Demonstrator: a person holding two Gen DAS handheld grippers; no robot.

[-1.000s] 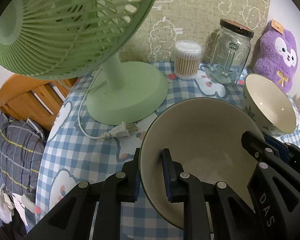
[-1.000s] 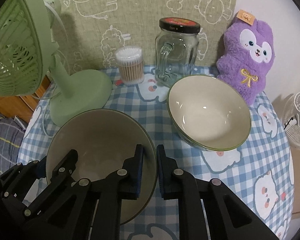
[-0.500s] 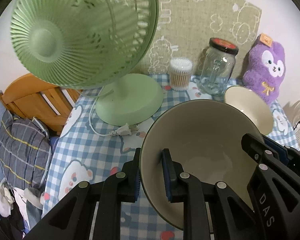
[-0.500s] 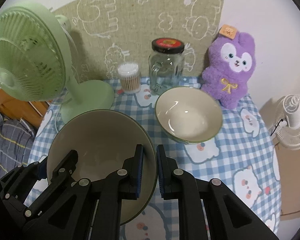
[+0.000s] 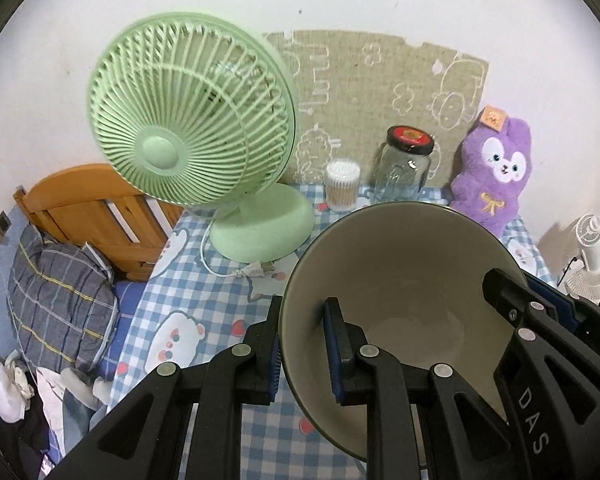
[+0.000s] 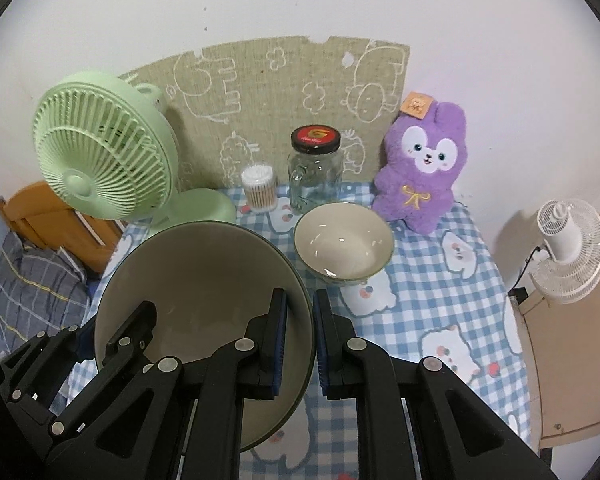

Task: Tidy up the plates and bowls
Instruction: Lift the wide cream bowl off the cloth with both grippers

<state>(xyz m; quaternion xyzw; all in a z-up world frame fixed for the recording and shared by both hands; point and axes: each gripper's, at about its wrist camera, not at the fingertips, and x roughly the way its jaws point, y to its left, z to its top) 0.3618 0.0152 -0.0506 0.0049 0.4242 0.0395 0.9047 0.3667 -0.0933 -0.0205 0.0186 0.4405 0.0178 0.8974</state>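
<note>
- The left gripper (image 5: 303, 350) pinches the near-left rim of a large cream bowl (image 5: 404, 272), one finger outside, one inside the wall.
- The right gripper (image 6: 300, 344) clamps the opposite rim the same way.
- The large bowl hangs above the checked tablecloth (image 6: 440, 300).
- A smaller bowl (image 6: 343, 246) sits on the tablecloth near a glass jar (image 6: 316, 178).

My left gripper (image 5: 303, 348) and my right gripper (image 6: 300, 342) both angle steeply downward, jaws nearly closed, each pinching an opposite side of the big bowl's (image 5: 400, 272) rim, one finger inside, one outside.
</note>
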